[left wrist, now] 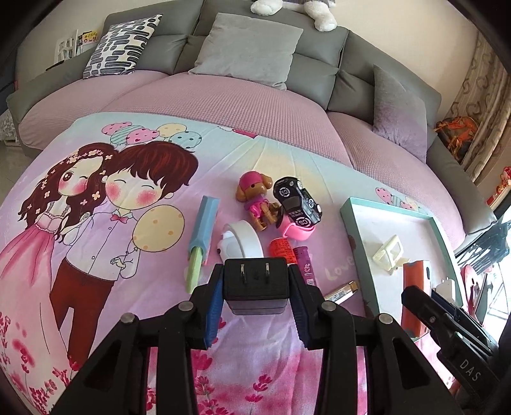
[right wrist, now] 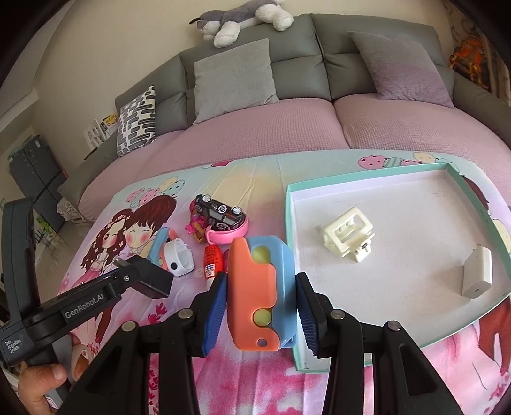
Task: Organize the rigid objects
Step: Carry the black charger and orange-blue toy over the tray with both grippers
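My left gripper (left wrist: 255, 287) is shut on a black plug adapter (left wrist: 255, 281), held above the printed cloth; it also shows in the right wrist view (right wrist: 150, 277). My right gripper (right wrist: 260, 297) is shut on an orange and blue toy knife (right wrist: 258, 287), held over the left edge of the teal-rimmed tray (right wrist: 289, 223). The tray holds a cream hair clip (right wrist: 348, 233) and a white charger (right wrist: 477, 274). On the cloth lie a black toy car (left wrist: 297, 198), a dog figure (left wrist: 255, 198), a blue toy knife (left wrist: 202, 230), a white watch (left wrist: 239, 239), an orange tube (left wrist: 282, 252) and a purple tube (left wrist: 305, 261).
A pink watch (right wrist: 228, 231) lies under the car. A small gold item (left wrist: 341, 290) lies near the tray (left wrist: 357, 242). Behind the cloth stands a grey sofa (left wrist: 319, 54) with cushions and a plush dog (right wrist: 242, 19). A dark cabinet (right wrist: 35, 178) stands at the left.
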### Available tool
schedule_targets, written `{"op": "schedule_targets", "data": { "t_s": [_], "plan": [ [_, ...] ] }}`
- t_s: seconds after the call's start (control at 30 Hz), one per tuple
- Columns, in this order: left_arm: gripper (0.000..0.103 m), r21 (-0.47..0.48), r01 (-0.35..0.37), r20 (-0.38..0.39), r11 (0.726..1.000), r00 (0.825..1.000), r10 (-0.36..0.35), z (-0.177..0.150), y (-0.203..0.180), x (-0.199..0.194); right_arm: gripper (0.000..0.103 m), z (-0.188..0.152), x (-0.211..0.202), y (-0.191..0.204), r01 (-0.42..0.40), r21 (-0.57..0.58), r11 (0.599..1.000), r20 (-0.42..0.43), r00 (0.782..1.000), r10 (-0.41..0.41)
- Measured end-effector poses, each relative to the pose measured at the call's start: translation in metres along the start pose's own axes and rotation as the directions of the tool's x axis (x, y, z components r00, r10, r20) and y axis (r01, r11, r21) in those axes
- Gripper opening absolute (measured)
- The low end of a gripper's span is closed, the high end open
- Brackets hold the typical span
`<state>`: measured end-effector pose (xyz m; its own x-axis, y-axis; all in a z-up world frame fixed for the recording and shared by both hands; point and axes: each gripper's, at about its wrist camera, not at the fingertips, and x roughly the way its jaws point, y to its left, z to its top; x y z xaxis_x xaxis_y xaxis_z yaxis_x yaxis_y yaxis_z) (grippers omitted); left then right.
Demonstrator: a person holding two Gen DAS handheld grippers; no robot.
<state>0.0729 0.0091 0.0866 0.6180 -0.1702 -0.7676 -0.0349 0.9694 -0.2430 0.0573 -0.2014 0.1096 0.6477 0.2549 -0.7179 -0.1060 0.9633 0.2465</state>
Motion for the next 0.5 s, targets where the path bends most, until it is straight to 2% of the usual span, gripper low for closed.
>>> {"op": "schedule_targets", "data": {
  "t_s": [0.2, 0.5],
  "plan": [
    [0.040, 0.072, 0.028, 0.003, 0.997, 1.000, -0.028, 0.008, -0.036, -0.002, 0.045, 0.008, -0.014, -0.035, 0.084, 0.056, 0.995, 0.048, 0.995, -0.086],
    [0.040, 0.220, 0.063, 0.002, 0.974, 0.998, -0.065, 0.013, -0.106, -0.001, 0.045, 0.013, -0.031, -0.098, 0.222, 0.173, 0.960, 0.070, 0.969, -0.237]
  ]
}}
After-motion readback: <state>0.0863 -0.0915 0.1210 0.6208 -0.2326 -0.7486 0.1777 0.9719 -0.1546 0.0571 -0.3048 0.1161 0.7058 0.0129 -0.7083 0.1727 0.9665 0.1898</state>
